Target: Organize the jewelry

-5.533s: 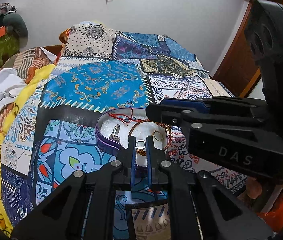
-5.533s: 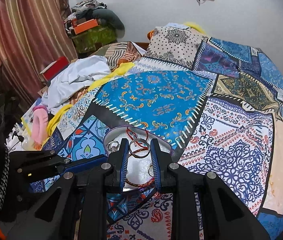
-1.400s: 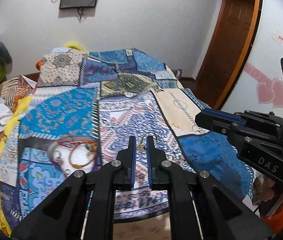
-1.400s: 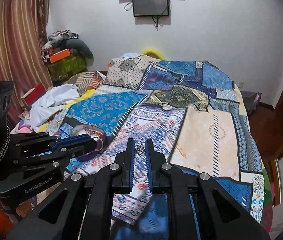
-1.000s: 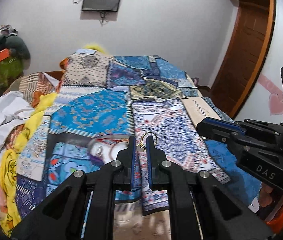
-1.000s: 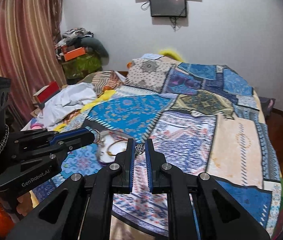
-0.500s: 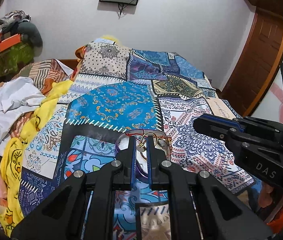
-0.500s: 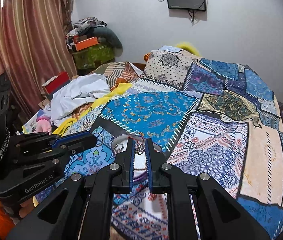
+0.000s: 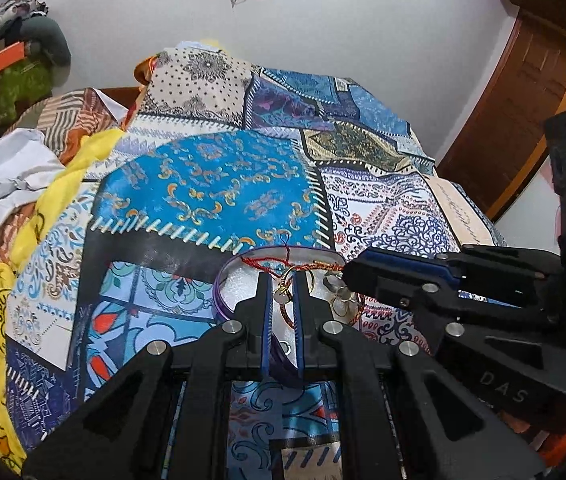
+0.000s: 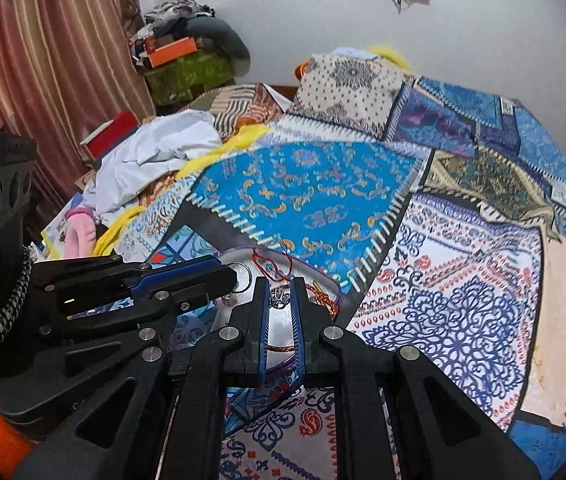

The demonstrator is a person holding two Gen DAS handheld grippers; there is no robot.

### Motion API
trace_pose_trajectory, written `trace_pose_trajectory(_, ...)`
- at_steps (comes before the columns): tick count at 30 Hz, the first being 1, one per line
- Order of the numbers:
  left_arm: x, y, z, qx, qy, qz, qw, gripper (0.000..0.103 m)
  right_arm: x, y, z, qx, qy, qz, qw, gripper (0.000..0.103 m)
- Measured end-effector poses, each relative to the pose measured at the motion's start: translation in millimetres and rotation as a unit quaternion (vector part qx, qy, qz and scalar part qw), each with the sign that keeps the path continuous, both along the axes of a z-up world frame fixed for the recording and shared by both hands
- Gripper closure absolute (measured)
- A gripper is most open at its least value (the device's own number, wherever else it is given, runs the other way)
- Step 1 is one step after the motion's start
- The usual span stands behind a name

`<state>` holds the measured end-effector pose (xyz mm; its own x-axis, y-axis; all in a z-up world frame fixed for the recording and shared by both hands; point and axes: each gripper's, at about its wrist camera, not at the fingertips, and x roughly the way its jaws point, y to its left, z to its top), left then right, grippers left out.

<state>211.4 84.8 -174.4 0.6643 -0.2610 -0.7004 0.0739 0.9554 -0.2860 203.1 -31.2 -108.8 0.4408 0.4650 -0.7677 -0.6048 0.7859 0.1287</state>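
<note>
A shallow white tray with a purple rim point(image 9: 221, 286) lies on the patchwork quilt and holds a red thread bracelet point(image 9: 261, 263) and a braided orange bracelet point(image 10: 322, 300). My left gripper point(image 9: 283, 285) hangs just above the tray, shut on a small gold ring point(image 9: 281, 297). My right gripper point(image 10: 280, 287) is over the same tray point(image 10: 333, 282) from the right, shut on a small silver ornament point(image 10: 280, 299). In the right wrist view the left gripper point(image 10: 230, 276) comes in from the left with the gold ring point(image 10: 241, 277) at its tip. The tips are close together.
The quilt point(image 9: 211, 188) covers a bed. Crumpled white cloth point(image 10: 155, 152) and yellow cloth point(image 9: 43, 200) lie along its left side, with a pink item point(image 10: 81, 234) near the edge. A striped curtain point(image 10: 43, 60) stands left and a wooden door point(image 9: 523, 92) right.
Both grippers have swung left and down from over the right part of the quilt to just above the tray, each still holding its small piece.
</note>
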Motion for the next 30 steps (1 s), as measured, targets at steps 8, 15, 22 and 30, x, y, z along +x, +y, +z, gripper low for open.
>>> trace_pose_trajectory(8, -5.0, 1.0, 3.9, 0.001, 0.000, -0.002, 1.0000, 0.095, -0.4, 0.9, -6.0, -0.001, 0.015, 0.006, 1.000, 0.094)
trace_pose_trajectory(15, -15.3, 4.0, 23.9, 0.008, -0.014, 0.005, 0.9999, 0.095, -1.4, -1.7, 0.7, 0.002, 0.019, 0.001, 1.000, 0.093)
trace_pose_trajectory(22, -33.2, 2.6, 58.2, 0.015, -0.047, 0.011, 0.9987, 0.095, -16.4, -9.1, 29.5, 0.010, -0.016, -0.006, 1.000, 0.093)
trace_pose_trajectory(30, -74.1, -4.6, 119.6, 0.025, -0.118, 0.023, 0.9924, 0.095, -47.5, -30.3, 91.0, 0.043, -0.091, -0.029, 0.994, 0.093)
